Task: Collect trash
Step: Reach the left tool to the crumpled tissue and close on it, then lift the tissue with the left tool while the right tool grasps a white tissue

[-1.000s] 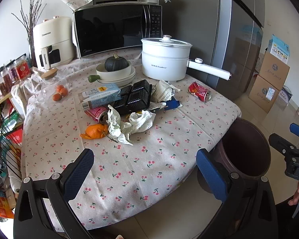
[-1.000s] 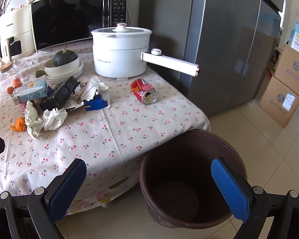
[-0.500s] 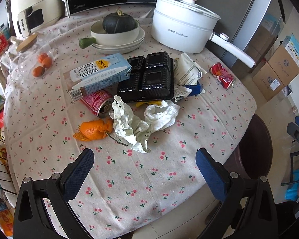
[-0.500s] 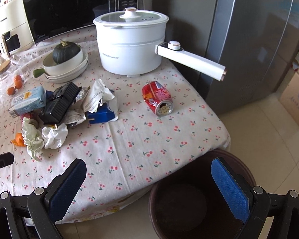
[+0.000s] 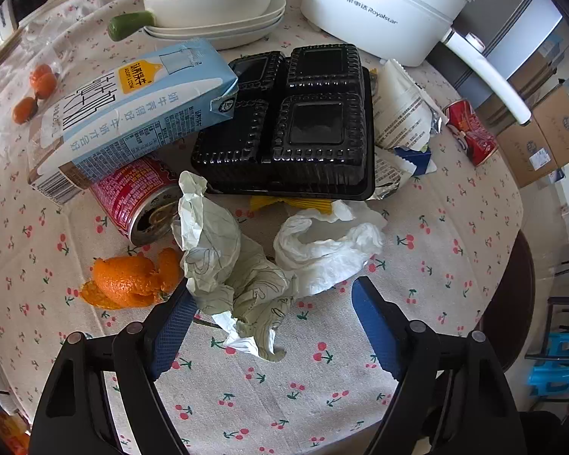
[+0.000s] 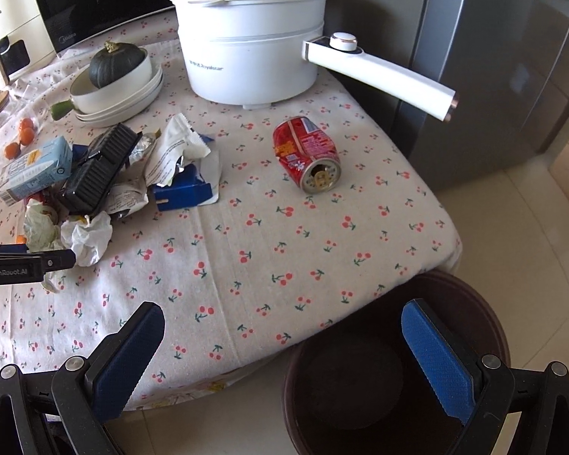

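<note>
Crumpled paper (image 5: 231, 265) between ribbed claw (image 5: 273, 303) pads

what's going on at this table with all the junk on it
A person with a gripper in each hand is clearing trash. The left gripper hangs open around a crumpled paper wad, not yet closed on it. The right gripper is open and empty above the table edge and the brown bin, which looks empty.

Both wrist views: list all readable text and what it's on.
"Royalstar": white electric pot.
"ADOPT A COW": yellow badge on blue milk carton; its fine print is too small.
"GenRobot.AI": left gripper body, right view.
Red cans' print, snack wrapper: unreadable.
</note>
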Available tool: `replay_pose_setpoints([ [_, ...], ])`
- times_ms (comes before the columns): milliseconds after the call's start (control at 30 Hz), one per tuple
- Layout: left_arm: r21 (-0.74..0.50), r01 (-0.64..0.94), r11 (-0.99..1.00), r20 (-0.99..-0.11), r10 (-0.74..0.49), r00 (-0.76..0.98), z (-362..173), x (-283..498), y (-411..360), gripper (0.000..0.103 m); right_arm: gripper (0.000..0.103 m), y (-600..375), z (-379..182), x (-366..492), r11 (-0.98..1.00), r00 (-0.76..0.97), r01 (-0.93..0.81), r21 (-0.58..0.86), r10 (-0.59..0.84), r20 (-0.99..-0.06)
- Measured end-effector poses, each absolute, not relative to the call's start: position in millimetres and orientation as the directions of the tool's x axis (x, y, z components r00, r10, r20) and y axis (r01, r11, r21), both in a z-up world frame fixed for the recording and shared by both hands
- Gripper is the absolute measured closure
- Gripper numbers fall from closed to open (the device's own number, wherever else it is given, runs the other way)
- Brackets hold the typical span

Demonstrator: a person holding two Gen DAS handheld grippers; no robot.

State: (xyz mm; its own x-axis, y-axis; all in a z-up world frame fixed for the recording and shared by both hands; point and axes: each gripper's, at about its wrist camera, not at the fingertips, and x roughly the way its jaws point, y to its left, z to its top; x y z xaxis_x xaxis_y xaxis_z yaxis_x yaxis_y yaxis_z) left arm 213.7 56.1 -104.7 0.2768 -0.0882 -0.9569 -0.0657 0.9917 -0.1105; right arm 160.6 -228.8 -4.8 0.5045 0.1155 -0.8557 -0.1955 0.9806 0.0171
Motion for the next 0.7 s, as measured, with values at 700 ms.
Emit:
replay_pose_setpoints([
  [700, -0.141, -0.038, 0.989, -0.937, -0.121, 0.328, -85, 178, 83, 0.062, 0.000, -179, -33, 180, 0.979, 0.420, -0.184, 0.085, 0.156, -0.894],
])
